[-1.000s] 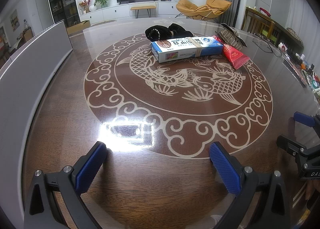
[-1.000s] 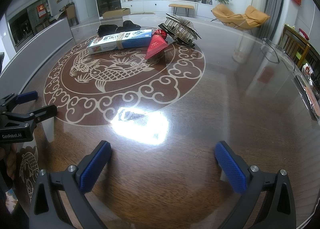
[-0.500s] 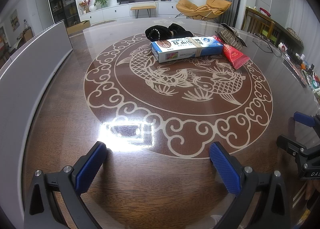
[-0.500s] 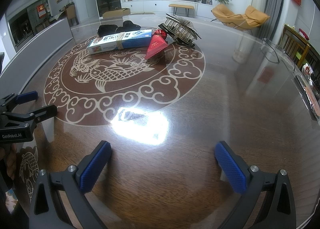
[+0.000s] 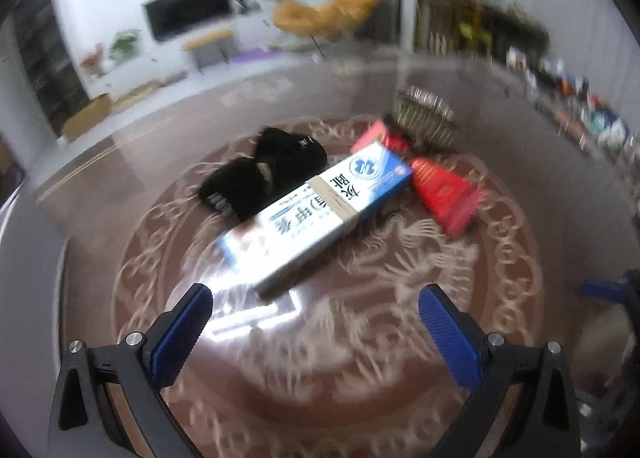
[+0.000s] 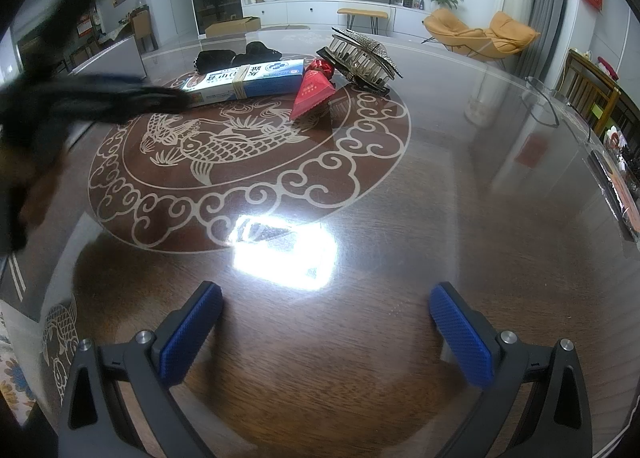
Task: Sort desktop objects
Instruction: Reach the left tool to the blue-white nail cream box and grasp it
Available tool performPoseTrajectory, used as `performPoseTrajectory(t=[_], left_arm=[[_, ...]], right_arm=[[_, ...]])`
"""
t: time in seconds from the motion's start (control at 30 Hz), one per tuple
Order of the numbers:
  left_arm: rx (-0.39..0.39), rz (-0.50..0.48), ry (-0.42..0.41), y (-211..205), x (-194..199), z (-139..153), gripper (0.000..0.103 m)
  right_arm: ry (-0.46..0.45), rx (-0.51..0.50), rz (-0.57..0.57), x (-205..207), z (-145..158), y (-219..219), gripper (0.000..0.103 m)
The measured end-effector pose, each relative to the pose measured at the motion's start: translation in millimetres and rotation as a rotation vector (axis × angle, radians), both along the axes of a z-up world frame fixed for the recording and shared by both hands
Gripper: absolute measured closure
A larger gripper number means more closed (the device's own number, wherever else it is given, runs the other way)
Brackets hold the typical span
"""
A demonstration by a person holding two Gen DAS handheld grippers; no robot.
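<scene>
Nothing sorted yet: box [image 5: 316, 214], red pouch [image 5: 444, 194], apparently a comb [image 6: 360, 54] clustered mid-table [image 6: 400, 258]; both grippers [image 5: 316, 322] [image 6: 326, 322] spread, empty.

Box [image 5: 316, 218] between pouch [image 5: 444, 194] and bundle [image 5: 260, 174]

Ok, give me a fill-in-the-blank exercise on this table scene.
1. Both the left gripper and right gripper have jaws that are ____.
2. The band round the box is coloured ____.
3. The pouch beside the box is coloured ____.
4. The hair claw lies on the pouch's ____ side in the right wrist view.

Missing words: open; tan; red; right
</scene>
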State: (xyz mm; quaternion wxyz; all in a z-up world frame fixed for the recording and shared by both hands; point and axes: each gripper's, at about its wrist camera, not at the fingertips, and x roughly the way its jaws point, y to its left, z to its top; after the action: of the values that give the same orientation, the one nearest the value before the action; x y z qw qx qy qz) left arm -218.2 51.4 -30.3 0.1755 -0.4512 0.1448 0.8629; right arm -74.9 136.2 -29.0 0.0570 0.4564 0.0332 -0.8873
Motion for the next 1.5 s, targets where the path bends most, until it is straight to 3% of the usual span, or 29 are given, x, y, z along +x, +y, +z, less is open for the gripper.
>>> performPoseTrajectory(t=[0.07, 0.23, 0.53, 0.63, 0.7, 0.77, 0.93, 1.07, 1.2, 1.3, 1.33, 1.37, 1.47, 1.5], left_arm=[[-0.047, -0.016, -0.012, 7, -21, -11, 0.0], [-0.018, -0.023, -0.033, 10, -57, -14, 0.0], [-0.054, -0.128, -0.025, 44, -71, -21, 0.0], [0.04, -0.255, -0.112, 43, -56, -26, 0.0], [0.031, -0.368, -0.139, 44, -39, -25, 0.0], [0.073, -0.411, -0.178, 38, -33, -17, 0.0], [0.043, -0.365, -0.003, 47, -43, 15, 0.001], [-0.074, -0.517, 0.055, 88, -45, 7, 0.001], [-0.116, -0.582, 0.021, 114, -49, -11, 0.001], [-0.059, -0.537, -0.068, 116, -62, -18, 0.001], [-0.05, -0.521, -0.07, 114, -62, -18, 0.006], [-0.049, -0.497, -0.062, 113, -63, -16, 0.026], [-0.026, -0.444, -0.06, 106, -65, -11, 0.049], [-0.021, -0.431, -0.054, 105, -63, -10, 0.051]], right_arm=[[0.002, -0.004, -0.001, 2, 1, 0, 0.0], [0.005, -0.013, -0.002, 2, 2, 0, 0.0], [0.005, -0.009, -0.002, 2, 2, 0, 0.0], [0.004, -0.008, -0.003, 2, 2, -1, 0.0], [0.004, -0.008, -0.003, 2, 2, -1, 0.0], [0.004, -0.009, -0.003, 2, 2, -1, 0.0], [0.004, -0.007, -0.003, 2, 3, -3, 0.0], [0.006, -0.016, -0.004, 2, 4, -4, 0.0], [0.006, -0.016, -0.004, 2, 5, -4, 0.0], [0.007, -0.016, -0.004, 2, 3, -3, 0.0], [0.006, -0.016, -0.004, 2, 3, -3, 0.0], [0.007, -0.015, -0.004, 2, 3, -2, 0.0], [0.006, -0.012, -0.005, 2, 2, -2, 0.0], [0.006, -0.011, -0.005, 2, 2, -2, 0.0]])
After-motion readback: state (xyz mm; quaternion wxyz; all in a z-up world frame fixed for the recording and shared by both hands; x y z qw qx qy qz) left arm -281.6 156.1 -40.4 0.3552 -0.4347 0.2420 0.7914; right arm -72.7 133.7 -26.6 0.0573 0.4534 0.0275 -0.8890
